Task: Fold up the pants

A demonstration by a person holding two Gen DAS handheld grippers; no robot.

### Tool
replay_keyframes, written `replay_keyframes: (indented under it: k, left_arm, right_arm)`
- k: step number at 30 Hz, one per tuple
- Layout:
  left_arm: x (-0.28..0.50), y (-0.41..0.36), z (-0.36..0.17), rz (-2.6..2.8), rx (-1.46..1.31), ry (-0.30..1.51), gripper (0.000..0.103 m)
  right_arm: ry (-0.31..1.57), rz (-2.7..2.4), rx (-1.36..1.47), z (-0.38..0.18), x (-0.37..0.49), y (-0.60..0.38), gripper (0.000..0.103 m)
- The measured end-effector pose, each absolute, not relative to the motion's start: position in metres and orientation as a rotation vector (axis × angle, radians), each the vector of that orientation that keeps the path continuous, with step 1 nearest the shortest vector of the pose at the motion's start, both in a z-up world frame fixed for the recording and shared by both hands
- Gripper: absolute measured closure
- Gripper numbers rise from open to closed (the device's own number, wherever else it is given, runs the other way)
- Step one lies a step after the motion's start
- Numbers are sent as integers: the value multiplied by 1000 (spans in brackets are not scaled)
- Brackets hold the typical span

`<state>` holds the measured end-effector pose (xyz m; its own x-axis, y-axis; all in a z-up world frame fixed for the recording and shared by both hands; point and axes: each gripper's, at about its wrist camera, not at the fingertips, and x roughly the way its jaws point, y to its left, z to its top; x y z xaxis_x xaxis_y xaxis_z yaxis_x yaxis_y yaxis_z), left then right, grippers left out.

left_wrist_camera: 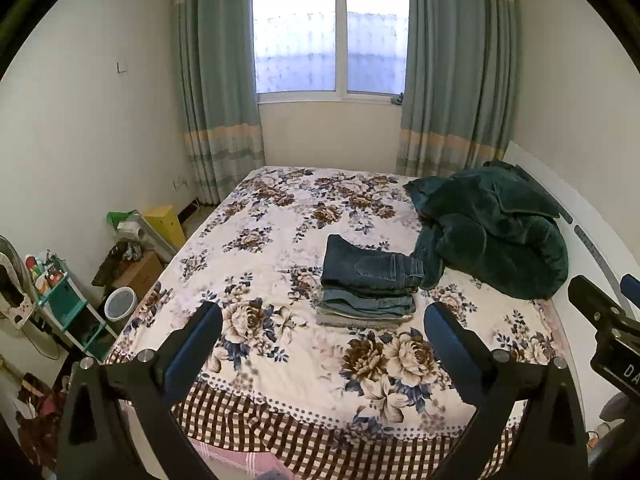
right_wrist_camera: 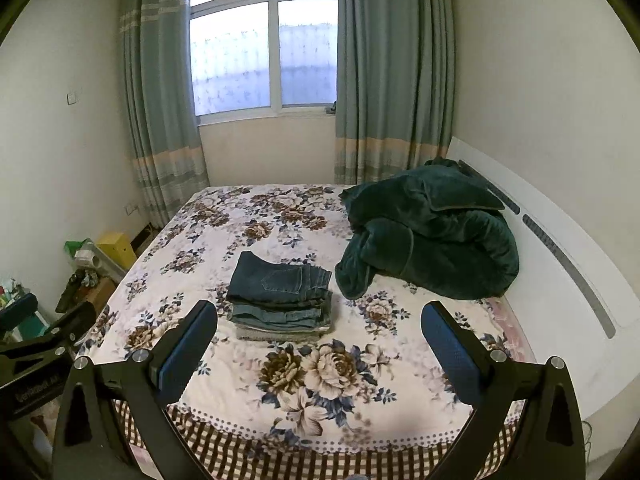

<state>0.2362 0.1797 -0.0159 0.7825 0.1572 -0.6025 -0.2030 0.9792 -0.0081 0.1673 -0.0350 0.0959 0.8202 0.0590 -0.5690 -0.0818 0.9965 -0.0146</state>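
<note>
A stack of folded pants (left_wrist_camera: 370, 284), dark blue jeans on top, lies in the middle of the floral bed (left_wrist_camera: 256, 264). It also shows in the right wrist view (right_wrist_camera: 280, 296). My left gripper (left_wrist_camera: 322, 316) is open and empty, held back above the bed's near edge, well short of the stack. My right gripper (right_wrist_camera: 318, 320) is open and empty too, likewise back from the stack. The right gripper's body shows at the right edge of the left wrist view (left_wrist_camera: 600, 312); the left gripper's body shows at the left edge of the right wrist view (right_wrist_camera: 36, 344).
A dark green plush blanket (left_wrist_camera: 492, 232) is heaped at the bed's right, touching the stack's right side. A white headboard (right_wrist_camera: 560, 248) runs along the right. Boxes, a bin and a teal shelf (left_wrist_camera: 72, 304) crowd the floor at left. Window and curtains (left_wrist_camera: 332, 40) are beyond.
</note>
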Motion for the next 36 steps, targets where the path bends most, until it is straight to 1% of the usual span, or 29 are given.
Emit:
replay_keyframes:
  k: [18,36]
  left_arm:
    - [240,179,-19,193,-64,637,0]
    - [254,176,-8,178,-65,620,0]
  right_arm:
    - [625,85,-26,85,184,-39,0]
    - [627,84,-26,85,186,-40,0]
